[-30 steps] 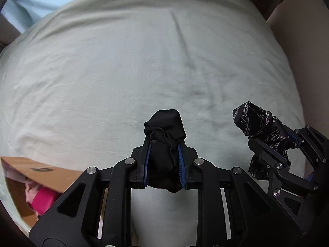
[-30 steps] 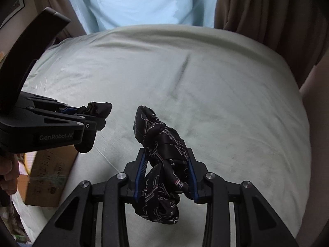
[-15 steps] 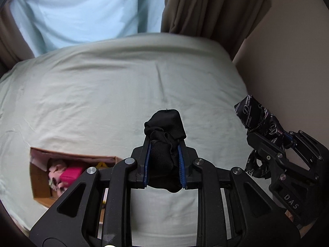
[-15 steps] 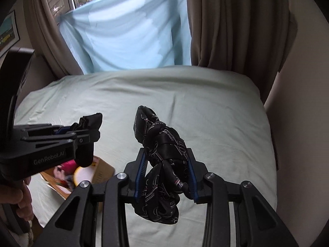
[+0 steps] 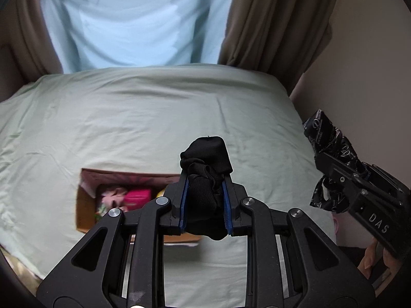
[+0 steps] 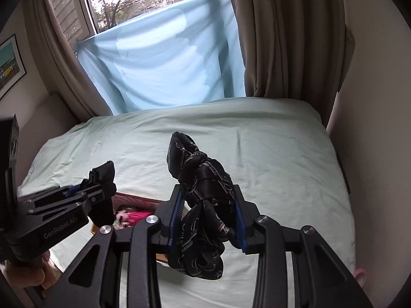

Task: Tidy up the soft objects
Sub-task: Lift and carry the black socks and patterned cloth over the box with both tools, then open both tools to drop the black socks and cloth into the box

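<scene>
two soft bundles are held up above the bed [image 5: 128, 118], one in each tool. the left tool [image 5: 206, 202] is clamped on a plain black cloth bundle [image 5: 205, 169]; it is matte, crumpled into a thick wad, with a rounded, folded end poking out past the blue pads and a lump hanging below them. the right tool [image 6: 208, 220] is clamped on a black patterned cloth [image 6: 203, 192], shiny like satin, printed with pale script lettering and thin lines, twisted into a knot-like roll that sticks up beyond the pads and droops in loose folds beneath them. in the left wrist view the right tool sits at the right edge, apart from the left one, near the wall.

below both tools an open cardboard box [image 5: 86, 205] lies on the pale green sheet of the bed, with pink and magenta soft things [image 5: 133, 199] inside; what they are is too blurred to tell. behind the bed hang a light blue sheet [image 6: 164, 69] over the window and brown curtains [image 6: 290, 38] at either side. part of a person's hand [image 6: 23, 274] grips the left tool's handle.
</scene>
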### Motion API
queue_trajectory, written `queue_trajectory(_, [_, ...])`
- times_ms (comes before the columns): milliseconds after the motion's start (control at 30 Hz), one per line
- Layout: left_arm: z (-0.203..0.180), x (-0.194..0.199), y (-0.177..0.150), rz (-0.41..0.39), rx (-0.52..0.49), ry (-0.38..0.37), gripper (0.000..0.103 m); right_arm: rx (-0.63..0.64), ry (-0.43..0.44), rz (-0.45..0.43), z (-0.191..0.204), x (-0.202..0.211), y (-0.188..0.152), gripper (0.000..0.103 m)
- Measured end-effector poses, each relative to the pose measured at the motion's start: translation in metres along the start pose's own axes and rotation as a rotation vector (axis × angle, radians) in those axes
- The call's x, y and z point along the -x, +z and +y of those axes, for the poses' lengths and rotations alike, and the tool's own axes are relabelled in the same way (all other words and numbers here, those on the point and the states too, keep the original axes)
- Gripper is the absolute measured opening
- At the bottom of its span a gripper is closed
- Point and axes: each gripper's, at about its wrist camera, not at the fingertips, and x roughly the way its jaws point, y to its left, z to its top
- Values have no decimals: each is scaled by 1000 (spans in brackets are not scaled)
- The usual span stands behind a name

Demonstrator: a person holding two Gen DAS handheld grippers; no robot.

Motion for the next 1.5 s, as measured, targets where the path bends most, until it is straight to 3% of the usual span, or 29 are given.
queue_trajectory(300, [136,14,-21,70,39,37,19,-50,6,62,95,-26,-17,33])
queue_trajectory(667, [244,-52,-49,203,78,43,19,-101,30,236,175,-113,-44,33])
queue_trajectory(867, [274,-100,-72,294,116,50,19,-67,44,345,205,-174,-51,33])
queue_trajectory(1167, [281,-175,-106,420,148,31,19,33,93,496,220,-268,-62,33])
queue_trajectory(1400, [285,-201,-119,467,139,24,19,67,166,570,226,-308,-67,34])
queue_trajectory(1467, [285,-200,-118,449,139,7,27,41,207,619,225,-318,-68,46])
queue_trajectory(1500, [285,-198,-119,436,138,-8,52,40,216,639,225,-322,-69,49])
